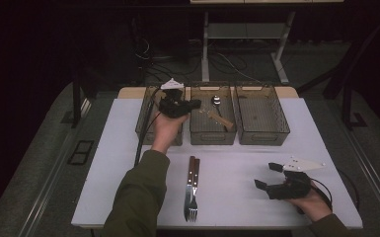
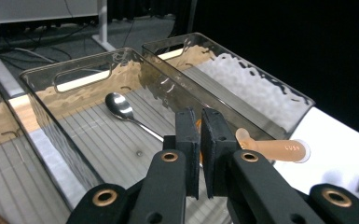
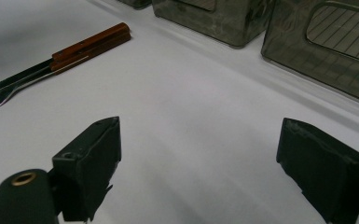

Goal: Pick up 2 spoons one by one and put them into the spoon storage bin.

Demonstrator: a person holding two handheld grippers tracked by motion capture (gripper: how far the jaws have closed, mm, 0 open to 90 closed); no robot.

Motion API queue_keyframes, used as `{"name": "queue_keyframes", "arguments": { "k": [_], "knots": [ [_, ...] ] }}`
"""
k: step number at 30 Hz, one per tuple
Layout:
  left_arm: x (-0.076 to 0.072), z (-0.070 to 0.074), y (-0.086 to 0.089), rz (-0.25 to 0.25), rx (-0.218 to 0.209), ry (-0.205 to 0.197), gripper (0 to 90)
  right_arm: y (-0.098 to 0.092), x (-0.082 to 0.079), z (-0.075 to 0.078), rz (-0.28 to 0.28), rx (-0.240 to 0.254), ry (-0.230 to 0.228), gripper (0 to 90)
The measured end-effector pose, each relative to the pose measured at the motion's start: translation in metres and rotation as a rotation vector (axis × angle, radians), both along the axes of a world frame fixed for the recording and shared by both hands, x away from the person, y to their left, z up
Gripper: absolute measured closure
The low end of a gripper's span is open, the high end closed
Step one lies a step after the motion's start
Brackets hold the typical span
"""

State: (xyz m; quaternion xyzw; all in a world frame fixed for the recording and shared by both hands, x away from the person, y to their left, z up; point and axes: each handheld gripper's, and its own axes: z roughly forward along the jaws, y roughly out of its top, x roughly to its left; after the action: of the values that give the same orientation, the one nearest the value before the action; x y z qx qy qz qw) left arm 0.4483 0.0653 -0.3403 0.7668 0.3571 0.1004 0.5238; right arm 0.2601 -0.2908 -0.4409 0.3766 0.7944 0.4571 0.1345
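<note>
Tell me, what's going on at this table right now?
A person is sorting cutlery into three clear bins. The left gripper, jaws shut, hangs over the middle bin with a wooden-handled utensil sticking out past them; whether they clamp it is unclear. A spoon already lies in that bin. The right gripper rests open on the white table. A knife and fork with wooden handles wait on the table's near side.

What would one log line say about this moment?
left tongs: shut, above middle bin | spoon: in middle bin | right tongs: open, over table | knife, fork: on table
</note>
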Motion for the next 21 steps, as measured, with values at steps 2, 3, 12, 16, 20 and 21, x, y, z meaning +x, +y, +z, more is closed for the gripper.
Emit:
{"name": "queue_keyframes", "arguments": {
  "k": [2,3,12,16,20,21],
  "knots": [
    [0.003,-0.001,-0.004,0.003,0.012,0.002,85.8,0.0,0.0,0.001,0.005,-0.001,-0.001,13.9],
    [0.005,-0.003,-0.008,0.01,0.026,0.002,85.7,0.0,0.0,0.001,0.006,-0.002,-0.004,13.9],
    [0.019,-0.026,-0.022,0.046,0.132,0.045,85.7,0.001,-0.001,0.001,0.012,-0.009,-0.008,13.9],
    [0.021,-0.033,-0.027,0.039,0.18,0.059,85.7,0.002,-0.001,0.001,0.017,-0.01,-0.006,13.9],
    [0.021,-0.04,-0.035,0.043,0.226,0.069,85.7,0.002,-0.002,0.001,0.016,-0.015,-0.009,13.9],
    [0.02,-0.042,-0.036,0.04,0.237,0.072,85.7,0.002,-0.002,0.001,0.016,-0.014,-0.009,13.9]
  ]
}}
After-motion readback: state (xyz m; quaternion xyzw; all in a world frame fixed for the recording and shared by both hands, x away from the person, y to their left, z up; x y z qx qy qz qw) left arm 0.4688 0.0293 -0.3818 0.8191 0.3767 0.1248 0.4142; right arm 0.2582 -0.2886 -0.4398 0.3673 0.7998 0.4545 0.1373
